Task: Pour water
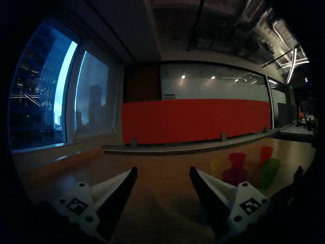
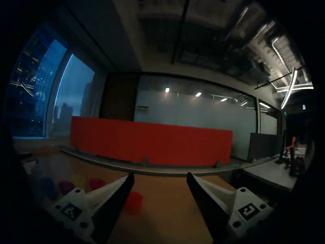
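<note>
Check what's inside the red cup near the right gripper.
Cannot tell: the red cup stands on the table, seen side-on and dim; its wall hides the inside.

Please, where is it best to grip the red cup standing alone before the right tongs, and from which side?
Grip the red cup across its side wall, about mid-height, coming level from the near side. It seems upright and stands apart from the other cups, so both flanks are free. The right tongs are open; the cup sits left of their gap, so shift left first.
</note>
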The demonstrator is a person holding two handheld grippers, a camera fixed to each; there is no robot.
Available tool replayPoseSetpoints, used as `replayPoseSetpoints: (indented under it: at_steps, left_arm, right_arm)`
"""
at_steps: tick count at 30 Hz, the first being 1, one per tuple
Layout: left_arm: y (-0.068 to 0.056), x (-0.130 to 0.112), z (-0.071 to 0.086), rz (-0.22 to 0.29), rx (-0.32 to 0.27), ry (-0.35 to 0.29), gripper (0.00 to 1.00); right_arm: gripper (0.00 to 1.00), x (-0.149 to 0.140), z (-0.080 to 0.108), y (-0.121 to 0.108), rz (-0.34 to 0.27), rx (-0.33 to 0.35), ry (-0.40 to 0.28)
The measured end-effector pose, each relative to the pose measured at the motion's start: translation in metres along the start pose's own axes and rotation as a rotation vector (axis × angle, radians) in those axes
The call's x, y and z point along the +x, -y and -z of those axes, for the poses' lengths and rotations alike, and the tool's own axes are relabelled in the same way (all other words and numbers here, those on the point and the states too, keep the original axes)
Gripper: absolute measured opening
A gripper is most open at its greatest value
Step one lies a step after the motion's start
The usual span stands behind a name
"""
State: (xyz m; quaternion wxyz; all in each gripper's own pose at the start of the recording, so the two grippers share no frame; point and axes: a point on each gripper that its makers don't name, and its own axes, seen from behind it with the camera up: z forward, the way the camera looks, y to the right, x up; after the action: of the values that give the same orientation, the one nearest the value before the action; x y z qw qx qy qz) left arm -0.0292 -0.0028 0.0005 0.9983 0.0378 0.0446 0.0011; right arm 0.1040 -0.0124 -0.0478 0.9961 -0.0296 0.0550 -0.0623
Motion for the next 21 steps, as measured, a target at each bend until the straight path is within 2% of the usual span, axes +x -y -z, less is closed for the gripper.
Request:
replayPoseSetpoints:
  at_steps: [21]
  left_arm:
    - [0.0012,-0.0099,-0.0012,0.036,-0.014,0.024,0.96]
  right_arm:
    - [1.0,0.0004,-0.0004,0.0023,0.002,0.002,0.004]
